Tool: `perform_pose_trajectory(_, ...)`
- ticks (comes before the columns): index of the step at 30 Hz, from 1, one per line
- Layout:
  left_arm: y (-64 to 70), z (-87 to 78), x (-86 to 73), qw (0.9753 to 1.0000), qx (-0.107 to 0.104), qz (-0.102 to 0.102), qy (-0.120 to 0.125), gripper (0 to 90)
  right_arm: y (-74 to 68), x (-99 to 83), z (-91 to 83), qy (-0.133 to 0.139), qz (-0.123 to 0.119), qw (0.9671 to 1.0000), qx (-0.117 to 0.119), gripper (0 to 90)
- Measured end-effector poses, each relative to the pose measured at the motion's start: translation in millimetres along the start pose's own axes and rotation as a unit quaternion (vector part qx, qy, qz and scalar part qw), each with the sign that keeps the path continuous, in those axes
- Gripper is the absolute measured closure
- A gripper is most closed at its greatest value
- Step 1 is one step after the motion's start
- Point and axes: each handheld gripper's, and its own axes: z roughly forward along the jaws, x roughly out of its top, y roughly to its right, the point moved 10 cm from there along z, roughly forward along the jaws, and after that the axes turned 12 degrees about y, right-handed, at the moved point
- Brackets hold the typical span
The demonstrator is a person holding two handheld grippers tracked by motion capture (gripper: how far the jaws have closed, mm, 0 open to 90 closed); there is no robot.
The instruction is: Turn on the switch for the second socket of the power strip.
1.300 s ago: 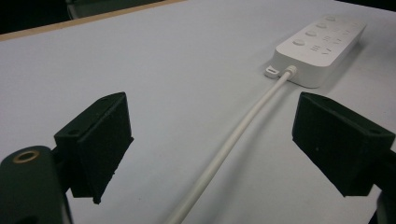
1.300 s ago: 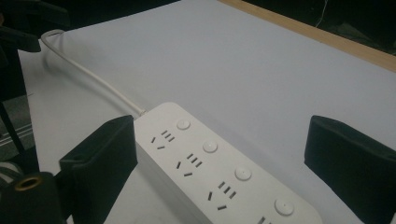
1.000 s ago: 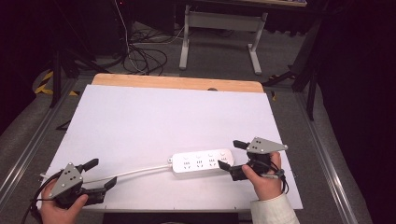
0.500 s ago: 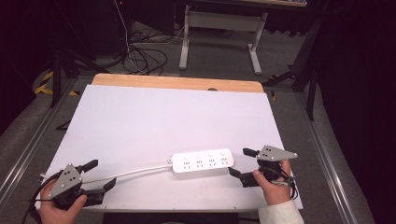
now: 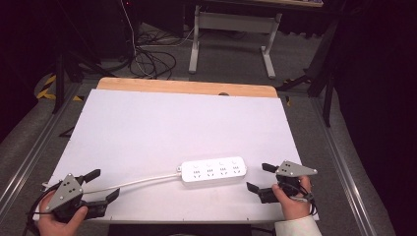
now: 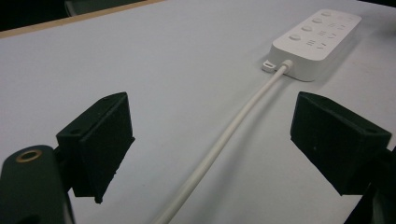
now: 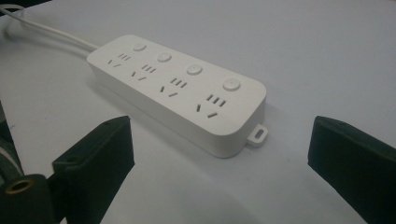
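High view: power strip (image 5: 213,171) between grippers.

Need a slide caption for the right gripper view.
Open right gripper faces the end of a white four-outlet power strip on the table.

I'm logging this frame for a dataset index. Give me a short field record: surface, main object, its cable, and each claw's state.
surface: white table top, wooden strip at the far edge
main object: white power strip, four sockets, lying flat
cable: white cord running from the strip toward the left claw
left claw: open, straddling the cord, not gripping
right claw: open, just off the strip's end
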Motion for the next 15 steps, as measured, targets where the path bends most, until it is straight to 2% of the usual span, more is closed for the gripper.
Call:
perform_pose_trajectory(8,1.7,-0.8,-0.9,1.0,0.002,-0.006,0.004,12.3,6.1,-14.9,-4.6,-0.006,0.011,0.9999,-0.011,7.4)
perform_pose_trajectory(11,1.0,-1.7,-1.9,1.0,0.001,0.001,0.001,11.7,7.3,-20.5,-5.4,-0.008,0.011,0.9998,-0.017,7.4)
perform_pose_trajectory(15,0.9,-1.5,-2.0,1.0,0.001,0.003,0.002,11.1,8.4,-28.9,-7.0,-0.023,0.01,0.9994,-0.025,6.9)
